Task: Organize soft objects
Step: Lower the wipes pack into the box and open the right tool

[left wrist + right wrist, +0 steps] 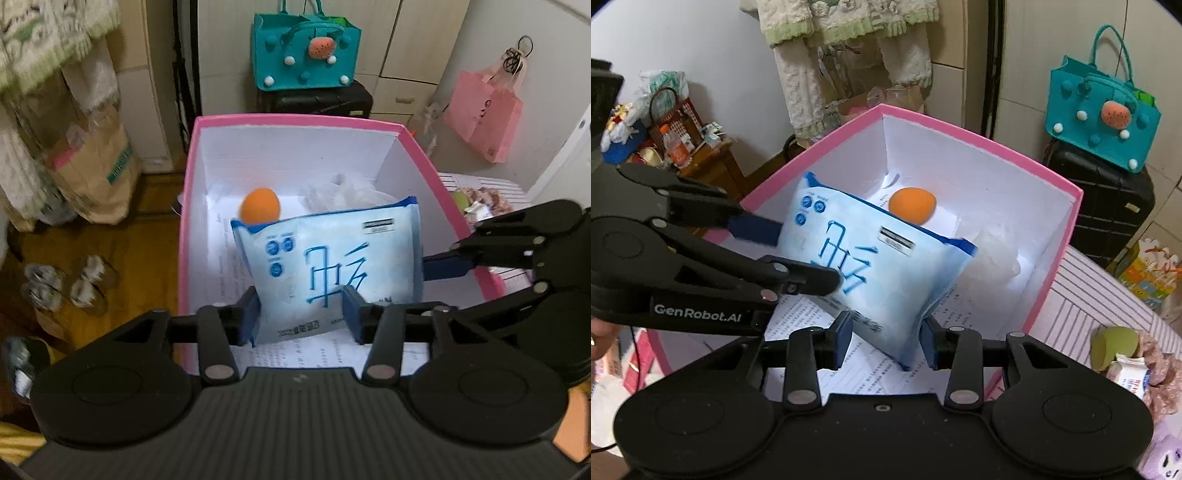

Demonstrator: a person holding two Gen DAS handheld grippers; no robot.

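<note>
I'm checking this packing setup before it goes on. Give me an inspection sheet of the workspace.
Surface: striped cloth under the box.
Job's things: blue-white pack standing tilted in pink box; orange ball and a clear bag behind it.
Clutter: plush toys beside the box.
Grippers: left gripper and right gripper each straddle the pack.
Cables: nothing seen.
Surroundings: teal bag on a suitcase, pink bag.

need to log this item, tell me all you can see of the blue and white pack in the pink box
The pack is a soft, puffy plastic pouch, pale blue and white with darker blue edges, large blue characters and a small barcode-like label. It stands tilted inside the pink box, its lower edge on printed paper. An orange ball sits behind it. Both grippers' blue pads flank its lower part.
</note>
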